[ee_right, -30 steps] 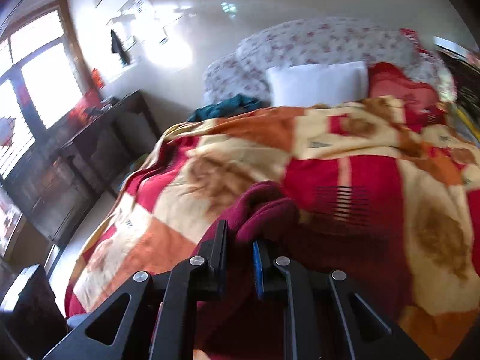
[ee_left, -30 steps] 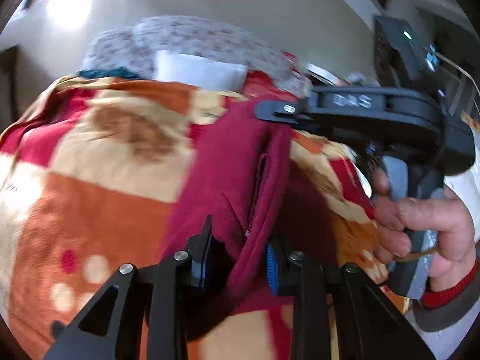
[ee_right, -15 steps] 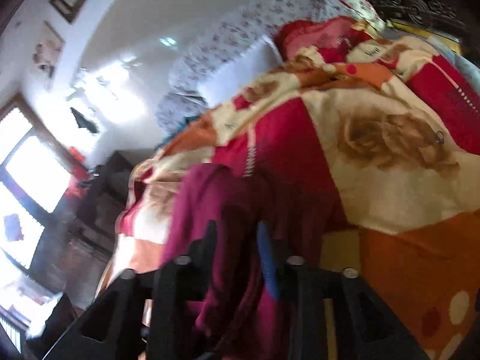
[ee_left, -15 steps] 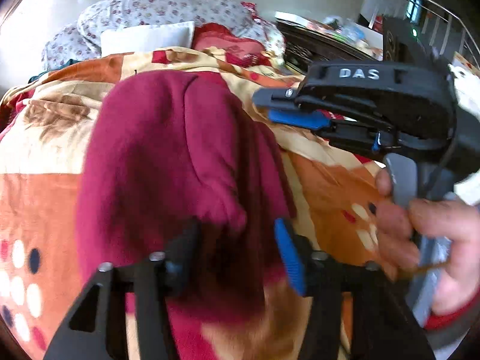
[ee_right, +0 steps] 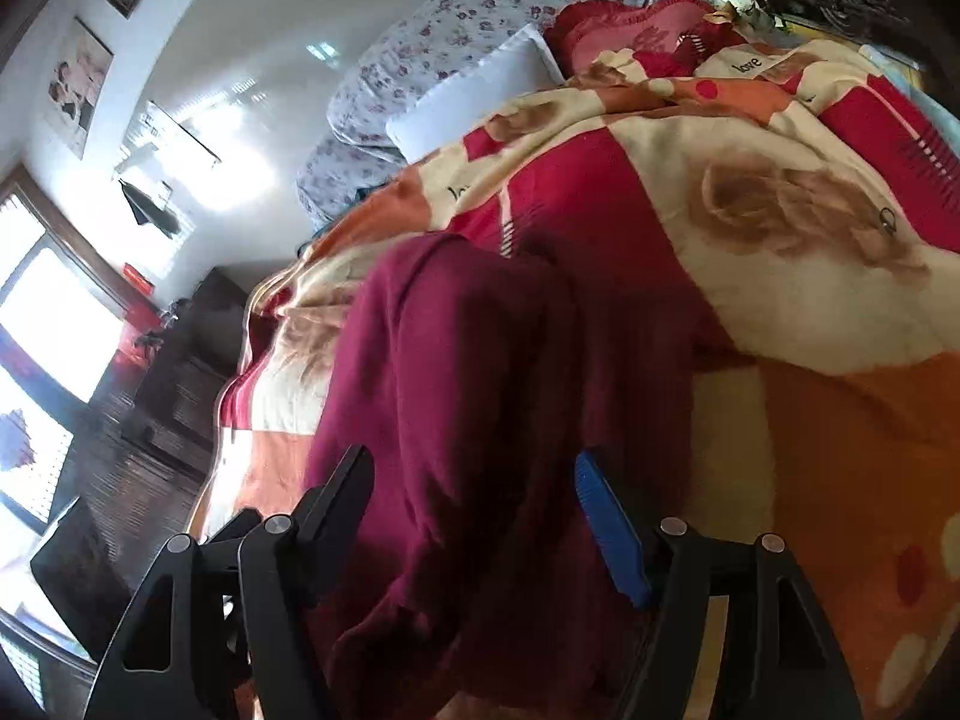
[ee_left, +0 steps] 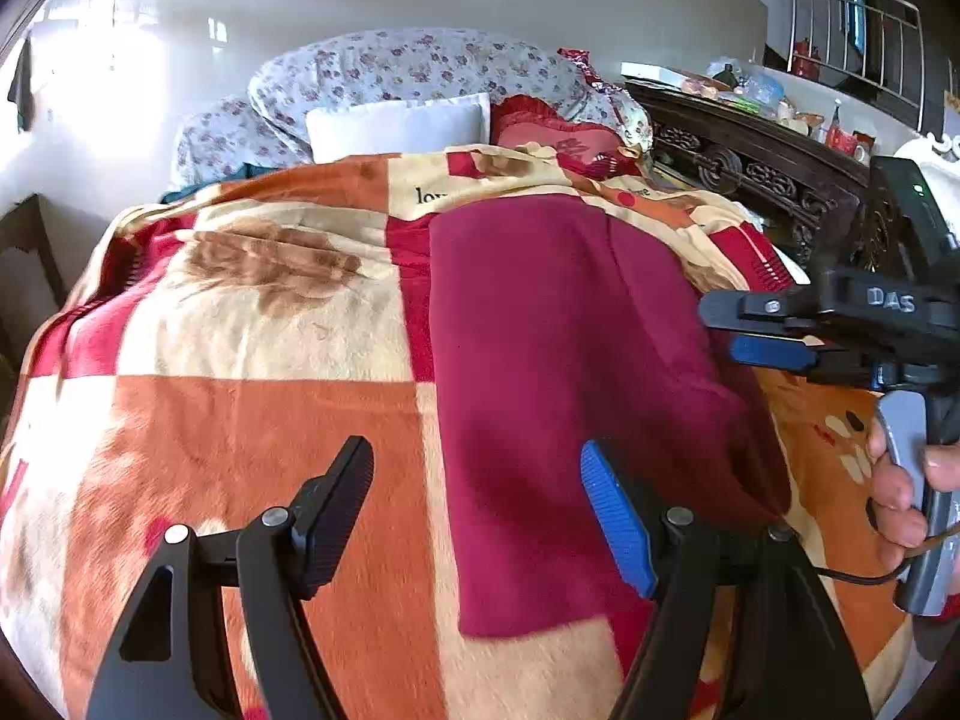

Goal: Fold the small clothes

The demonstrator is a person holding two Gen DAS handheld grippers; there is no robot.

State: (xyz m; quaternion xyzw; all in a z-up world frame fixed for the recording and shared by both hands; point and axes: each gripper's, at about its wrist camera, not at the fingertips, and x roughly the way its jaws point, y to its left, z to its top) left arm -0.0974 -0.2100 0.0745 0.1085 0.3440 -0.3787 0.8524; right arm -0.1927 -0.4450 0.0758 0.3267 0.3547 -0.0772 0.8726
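Maroon fleece garment (ee_left: 558, 396) lies folded flat on a patchwork blanket (ee_left: 252, 420) of orange, cream and red, filling the centre of the left wrist view toward 1 o'clock. At 6 o'clock, the left gripper (ee_left: 477, 516) is opening, its jaws spread above the garment's near left edge, pressing nothing. At 3 o'clock, the right gripper (ee_left: 762, 330), held by a hand (ee_left: 906, 492), is also opening; in its own view the cloth lies loose between its parted fingers. A white pillow (ee_left: 399, 123) sits at 12 o'clock.
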